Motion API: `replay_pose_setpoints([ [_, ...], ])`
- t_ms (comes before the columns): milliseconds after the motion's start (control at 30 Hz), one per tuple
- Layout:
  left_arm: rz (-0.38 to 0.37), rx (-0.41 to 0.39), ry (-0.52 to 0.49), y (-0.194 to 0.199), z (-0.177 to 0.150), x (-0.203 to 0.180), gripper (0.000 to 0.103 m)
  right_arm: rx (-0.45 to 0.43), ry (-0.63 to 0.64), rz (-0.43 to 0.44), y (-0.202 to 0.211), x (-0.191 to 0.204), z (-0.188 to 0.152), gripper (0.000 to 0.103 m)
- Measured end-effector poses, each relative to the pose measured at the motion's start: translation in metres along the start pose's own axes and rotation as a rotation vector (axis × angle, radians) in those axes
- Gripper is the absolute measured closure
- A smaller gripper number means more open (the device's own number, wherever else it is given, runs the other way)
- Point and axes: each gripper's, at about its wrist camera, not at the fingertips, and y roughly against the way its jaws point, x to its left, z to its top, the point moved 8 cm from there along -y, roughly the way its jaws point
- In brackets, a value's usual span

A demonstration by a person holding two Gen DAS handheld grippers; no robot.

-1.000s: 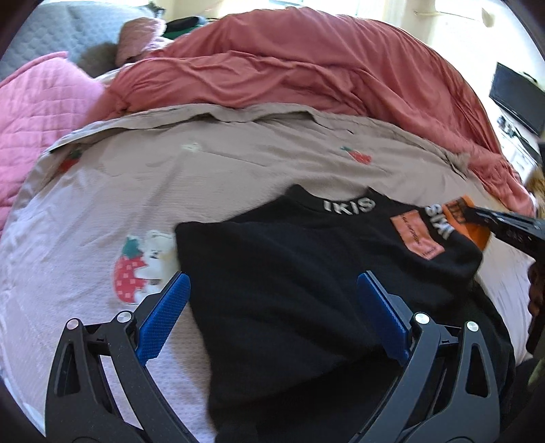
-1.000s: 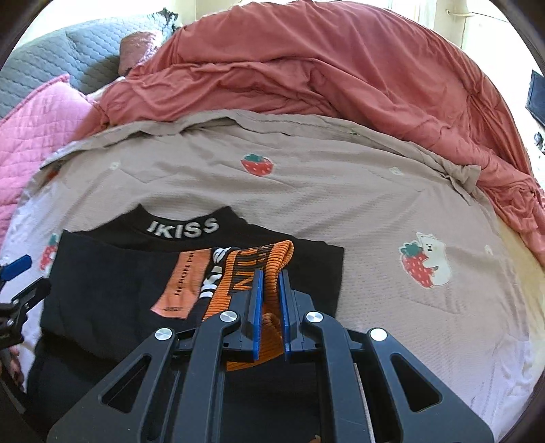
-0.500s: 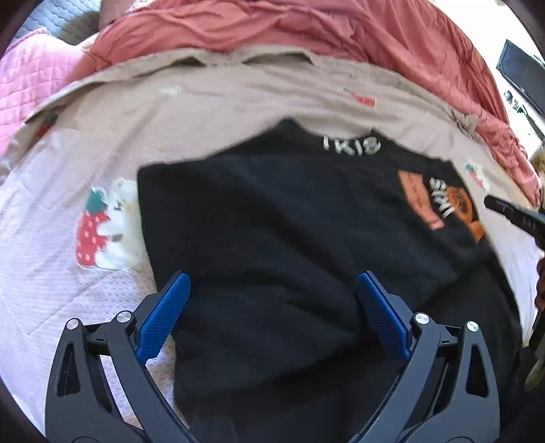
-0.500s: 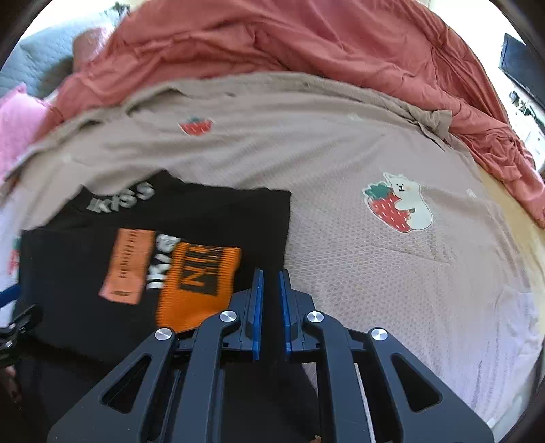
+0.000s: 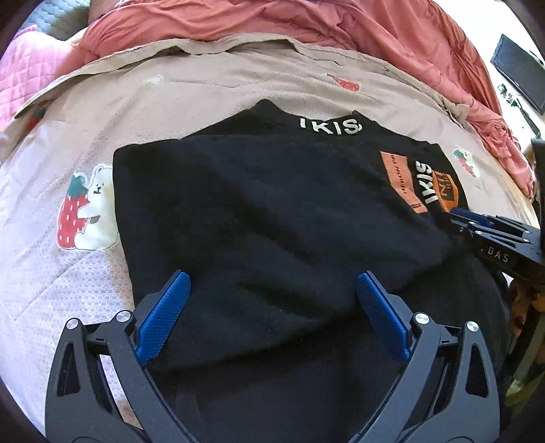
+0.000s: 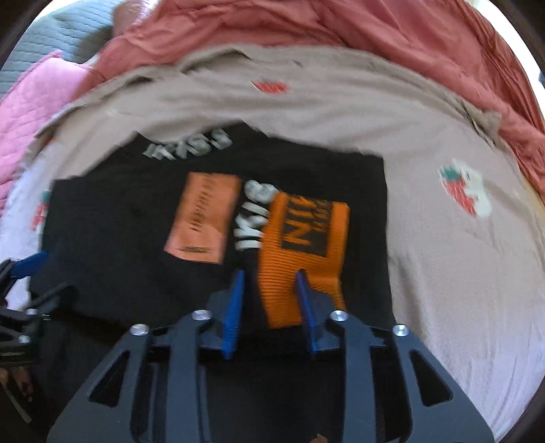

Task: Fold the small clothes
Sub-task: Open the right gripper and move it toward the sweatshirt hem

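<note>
A small black sweater (image 5: 272, 211) with white letters on its collar lies partly folded on the beige bed sheet (image 5: 204, 85). Its sleeve with the orange ribbed cuff (image 6: 306, 245) is laid across the chest, beside an orange patch (image 6: 204, 218). My left gripper (image 5: 272, 306) hovers wide open over the lower black cloth, nothing pinched. My right gripper (image 6: 270, 283) has its jaws opening; the orange cuff lies between them, no longer pressed. The right gripper (image 5: 477, 221) also shows at the right edge of the left wrist view, and part of the left gripper (image 6: 27, 269) shows in the right wrist view.
A rumpled salmon duvet (image 5: 306, 27) is heaped along the far side of the bed. A pink quilted blanket (image 5: 27, 68) lies at the far left. Strawberry-bear prints (image 5: 85, 211) dot the sheet. A dark screen (image 5: 517, 78) stands beyond the bed at right.
The right gripper came down with the orange cuff, laid it on the sweater's chest, and its jaws have parted. The left gripper sank closer to the cloth and stayed open.
</note>
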Motion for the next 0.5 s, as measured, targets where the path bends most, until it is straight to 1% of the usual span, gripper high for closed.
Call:
replay_pose_setpoints([
  [67, 0.006, 0.000, -0.005, 0.000, -0.001, 0.000, 0.011, -0.010, -0.019, 0.014, -0.001, -0.002, -0.001, 0.072],
  [200, -0.004, 0.004, 0.009, 0.001, -0.002, 0.002, 0.011, -0.008, -0.008, -0.010, -0.002, -0.001, -0.002, 0.071],
  [267, -0.012, 0.004, 0.020, 0.003, 0.000, 0.004, 0.011, -0.006, -0.020, -0.008, 0.001, -0.001, -0.002, 0.068],
  [333, -0.027, 0.005, 0.042, 0.009, 0.001, 0.006, 0.011, -0.016, -0.026, -0.007, 0.007, -0.002, -0.001, 0.062],
  [367, -0.046, 0.002, 0.064, 0.014, 0.003, 0.008, 0.011, -0.027, -0.025, -0.009, 0.013, -0.002, -0.001, 0.057],
  [467, -0.089, -0.003, 0.108, 0.025, 0.006, 0.012, 0.011, -0.059, -0.024, 0.000, 0.028, -0.003, -0.003, 0.056],
  [500, -0.090, -0.001, 0.115, 0.027, 0.005, 0.013, 0.011, -0.065, -0.024, 0.000, 0.031, -0.004, -0.004, 0.056],
])
